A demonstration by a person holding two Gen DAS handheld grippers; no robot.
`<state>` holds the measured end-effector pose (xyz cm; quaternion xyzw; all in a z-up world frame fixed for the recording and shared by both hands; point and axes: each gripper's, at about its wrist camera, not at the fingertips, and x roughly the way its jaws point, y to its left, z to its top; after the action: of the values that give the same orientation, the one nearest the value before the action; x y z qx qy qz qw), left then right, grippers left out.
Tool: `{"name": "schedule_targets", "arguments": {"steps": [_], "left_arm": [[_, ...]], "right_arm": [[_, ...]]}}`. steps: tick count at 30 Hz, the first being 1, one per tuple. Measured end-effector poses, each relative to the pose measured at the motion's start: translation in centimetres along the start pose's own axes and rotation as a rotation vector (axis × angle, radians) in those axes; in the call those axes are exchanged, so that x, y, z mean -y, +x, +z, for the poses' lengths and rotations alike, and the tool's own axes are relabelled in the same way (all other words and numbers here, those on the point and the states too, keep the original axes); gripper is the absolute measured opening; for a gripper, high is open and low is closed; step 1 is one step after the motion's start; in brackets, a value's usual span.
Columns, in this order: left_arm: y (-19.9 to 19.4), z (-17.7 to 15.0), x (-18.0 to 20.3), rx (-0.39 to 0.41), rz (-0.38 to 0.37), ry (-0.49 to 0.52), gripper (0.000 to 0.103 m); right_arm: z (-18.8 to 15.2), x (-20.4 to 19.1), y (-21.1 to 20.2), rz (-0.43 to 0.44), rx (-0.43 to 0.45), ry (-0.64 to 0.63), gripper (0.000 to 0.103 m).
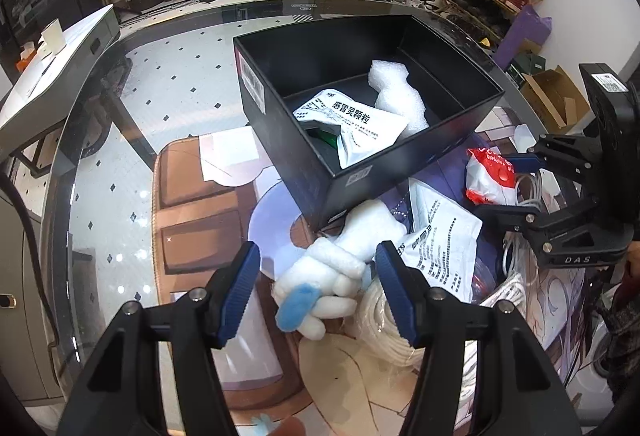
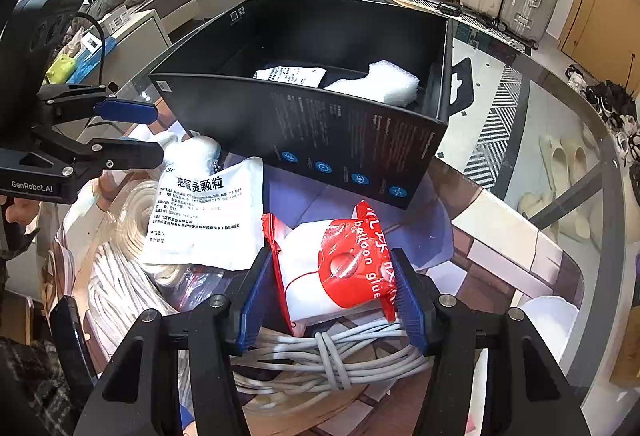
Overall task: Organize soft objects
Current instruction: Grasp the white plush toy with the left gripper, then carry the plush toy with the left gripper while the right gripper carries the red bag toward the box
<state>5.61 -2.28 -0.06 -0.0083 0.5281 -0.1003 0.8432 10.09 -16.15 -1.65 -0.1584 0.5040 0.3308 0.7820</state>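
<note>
Red-and-white balloon-glue packet (image 2: 340, 272), crinkled plastic — pinched between the pads of the right hand-held gripper (image 2: 334, 296), above a grey cable bundle (image 2: 332, 356). White plush toy (image 1: 332, 276) with one blue patch lies on the table (image 1: 120, 196); the left hand-held gripper (image 1: 316, 292) stands half-open around it, pads clear. Beyond — one black box (image 1: 320, 172) holding one printed white pouch (image 1: 360, 124) and one foam piece (image 1: 396, 92); a second pouch (image 2: 208, 212) lies outside beside a white rope coil (image 2: 120, 276).

Bright, even indoor light here, and my view stays sharp with no motion blur. The glass tabletop (image 1: 120, 164) throws back small white ceiling-light spots and a sheen. The black box (image 1: 320, 172) swallows light inside. Strong fisheye bending, black vignette in every corner.
</note>
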Motion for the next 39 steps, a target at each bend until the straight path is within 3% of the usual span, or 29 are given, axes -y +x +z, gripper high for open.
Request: {"name": "schedule_targets", "arguments": {"steps": [14, 23, 29, 36, 39], "left_arm": [[0.0, -0.5, -0.5, -0.049, -0.055, 0.240, 0.060], [1.1, -0.4, 0.1, -0.087, -0.086, 0.327, 0.057], [1.8, 0.2, 0.1, -0.098, -0.101, 0.321, 0.057], [2.0, 0.2, 0.4, -0.086, -0.095, 0.313, 0.041], [1.9, -0.1, 0.6, -0.079, -0.079, 0.308, 0.039]], "right_arm": [[0.0, 0.0, 0.1, -0.003, -0.011, 0.011, 0.058], [0.2, -0.1, 0.2, -0.003, -0.016, 0.026, 0.058], [0.3, -0.1, 0.3, -0.005, -0.016, 0.025, 0.058], [0.2, -0.3, 0.2, -0.007, -0.015, 0.025, 0.056], [0.1, -0.3, 0.0, -0.007, -0.009, 0.027, 0.055]]}}
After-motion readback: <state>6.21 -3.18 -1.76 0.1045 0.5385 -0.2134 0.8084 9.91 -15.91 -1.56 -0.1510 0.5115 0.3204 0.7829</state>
